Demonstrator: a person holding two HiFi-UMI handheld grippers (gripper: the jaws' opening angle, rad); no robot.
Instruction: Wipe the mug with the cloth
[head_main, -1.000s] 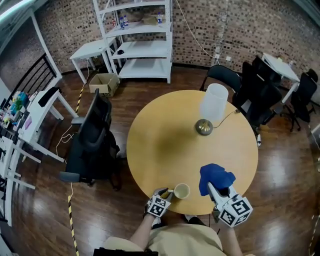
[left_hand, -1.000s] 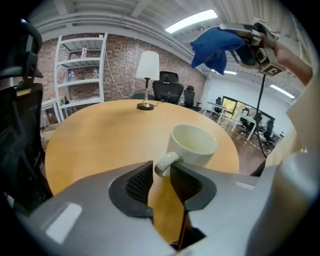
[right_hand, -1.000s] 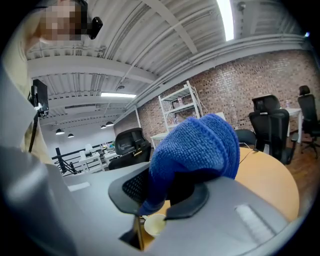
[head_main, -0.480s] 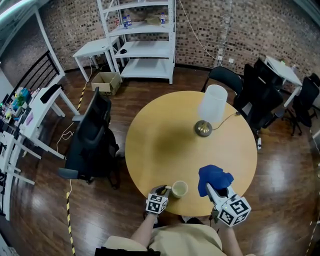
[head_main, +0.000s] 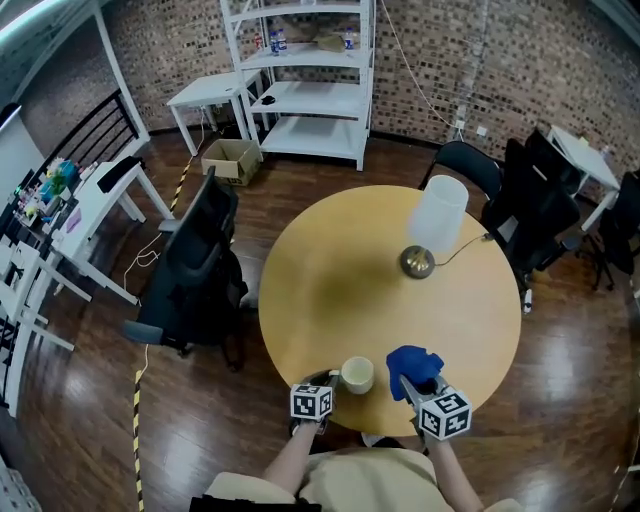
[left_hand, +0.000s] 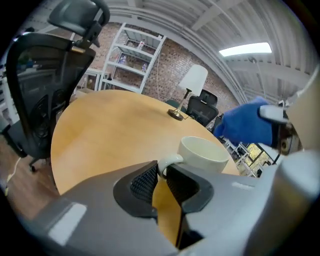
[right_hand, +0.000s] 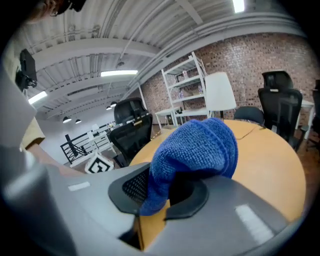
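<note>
Head view: left tongs (head_main: 328, 381) closing on mug handle (left_hand: 170, 160), right tongs (head_main: 410, 385) gripping cloth (head_main: 412, 361).

Your round, light-wood table (head_main: 330, 290) carries a white-shaded lamp with a round brass base (head_main: 430, 230) on its far right part, and a cream ceramic mug (head_main: 358, 375) stands at your near edge.

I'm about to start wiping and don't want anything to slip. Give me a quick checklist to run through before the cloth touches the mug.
1. Left hand-held gripper on the mug handle: ok, jaws closing with the handle between them.
2. Cloth held by the right hand-held gripper: ok, pinched.
3. Mug upright on the table: ok.
4. Cloth in contact with the mug: not ok, a gap shows in the head view.
5. Lamp out of the way: ok, across the table.
</note>
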